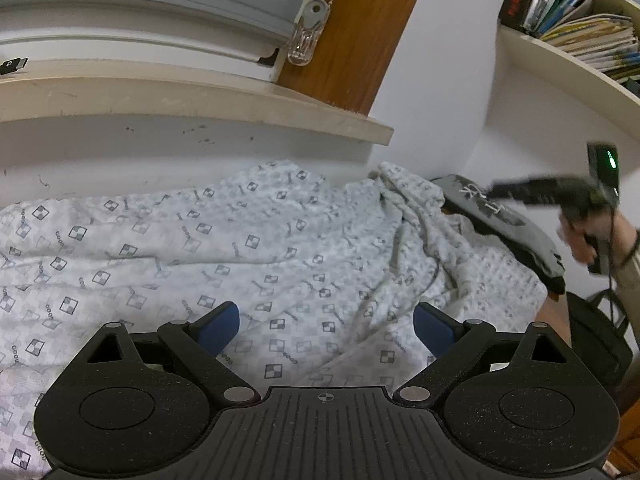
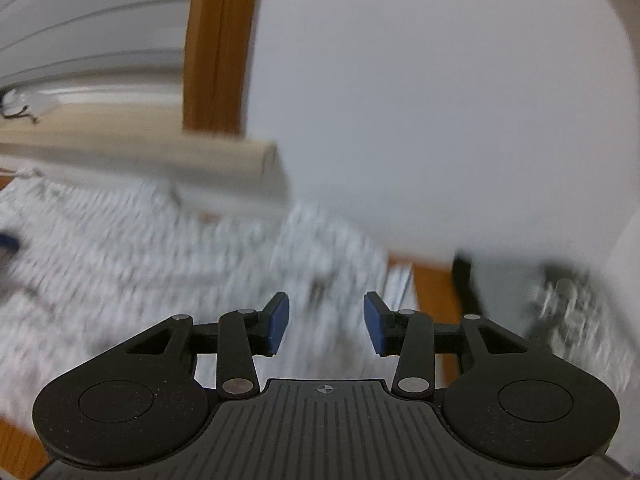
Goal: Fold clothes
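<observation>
The left claw (image 1: pixel 326 326) hung with its blue pads (image 1: pixel 219 326) spread wide, gripping nothing, just above a white garment (image 1: pixel 248 248) printed with small grey checked squares. That garment lay rumpled and spread over the worktop (image 1: pixel 554 316), whose wooden surface showed only at the right edge, and one bunched fold rose toward the back wall. Beyond that fold, at the far right, a grey piece of clothing with pale lettering (image 1: pixel 492 208) sat folded on top of darker cloth, touching the white garment's edge. Above it, the right claw (image 1: pixel 520 190) appeared in the left wrist view, blurred, held by a hand (image 1: pixel 580 240) with a cable trailing down. In the right wrist view, the right claw (image 2: pixel 326 324) had its own blue pads (image 2: pixel 278 322) apart with a clear gap and nothing between them; the view was heavily blurred, the white patterned cloth lying below it. Behind ran a pale window ledge (image 1: pixel 200 100), and a shelf of books (image 1: pixel 580 16) stood up right.
</observation>
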